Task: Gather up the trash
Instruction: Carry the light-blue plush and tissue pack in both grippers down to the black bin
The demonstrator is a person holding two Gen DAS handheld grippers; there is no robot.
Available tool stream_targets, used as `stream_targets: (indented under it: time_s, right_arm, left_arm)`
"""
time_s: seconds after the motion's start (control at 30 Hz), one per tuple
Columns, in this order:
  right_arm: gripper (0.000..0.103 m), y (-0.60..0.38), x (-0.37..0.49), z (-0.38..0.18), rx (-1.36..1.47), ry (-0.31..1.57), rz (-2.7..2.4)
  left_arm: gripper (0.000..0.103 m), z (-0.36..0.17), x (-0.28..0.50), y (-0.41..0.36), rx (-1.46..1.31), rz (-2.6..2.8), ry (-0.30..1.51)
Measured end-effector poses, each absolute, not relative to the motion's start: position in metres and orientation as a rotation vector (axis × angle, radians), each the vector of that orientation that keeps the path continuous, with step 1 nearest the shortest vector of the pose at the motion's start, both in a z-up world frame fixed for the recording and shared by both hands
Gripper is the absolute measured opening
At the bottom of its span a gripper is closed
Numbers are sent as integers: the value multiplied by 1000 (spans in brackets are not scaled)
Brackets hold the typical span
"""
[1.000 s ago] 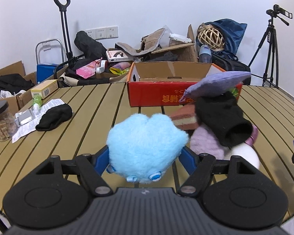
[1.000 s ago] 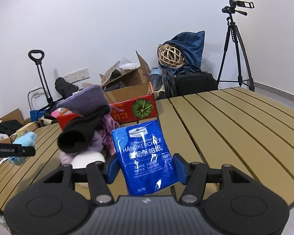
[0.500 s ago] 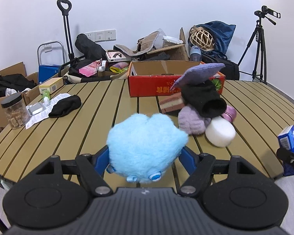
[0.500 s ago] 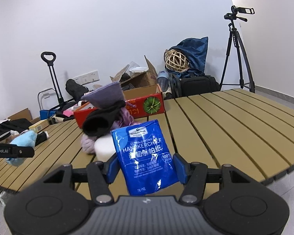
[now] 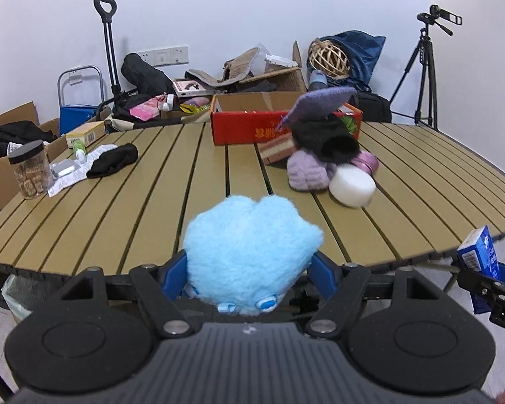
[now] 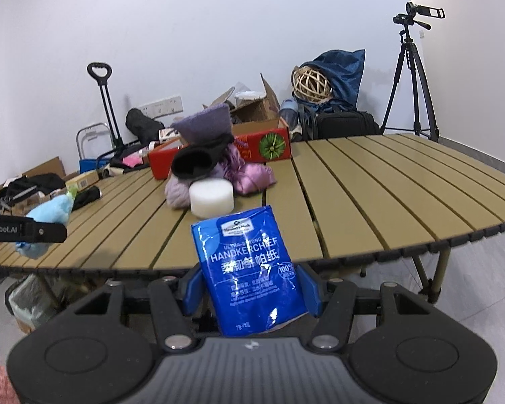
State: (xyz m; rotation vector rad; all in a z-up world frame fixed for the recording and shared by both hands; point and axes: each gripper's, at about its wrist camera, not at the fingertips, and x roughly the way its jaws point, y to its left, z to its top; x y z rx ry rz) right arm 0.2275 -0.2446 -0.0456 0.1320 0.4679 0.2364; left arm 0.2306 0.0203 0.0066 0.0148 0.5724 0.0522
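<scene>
Left gripper point(image 5: 249, 266) clamped on a fluffy light-blue plush toy point(image 5: 252, 249), held off the near edge of the slatted wooden table point(image 5: 151, 208). Right gripper point(image 6: 249, 286) clamped on a blue handkerchief-tissue pack point(image 6: 249, 269), likewise off the table edge. Ahead of both: white foam cylinder point(image 6: 212, 198), touching a pile of purple and black fabric point(image 5: 320, 148); red cardboard box point(image 5: 245, 128) behind the pile.

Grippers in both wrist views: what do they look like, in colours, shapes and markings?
Both match: the left gripper and right gripper have a ribbed dark-grey body, two round black discs, black angled linkage arms with silver pivot screws, and blue fingers. In the right view, the left gripper's side carries white lettering ending "Robot.AI". No cables or sleeves are visible.
</scene>
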Motion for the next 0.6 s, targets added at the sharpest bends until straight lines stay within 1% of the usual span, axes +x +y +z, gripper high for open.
stream_targets:
  time_s: [0.6]
  right_arm:
    - [57,-241,187,-85,82,632,235]
  left_arm:
    - [75,-41,180,16,62,9,675]
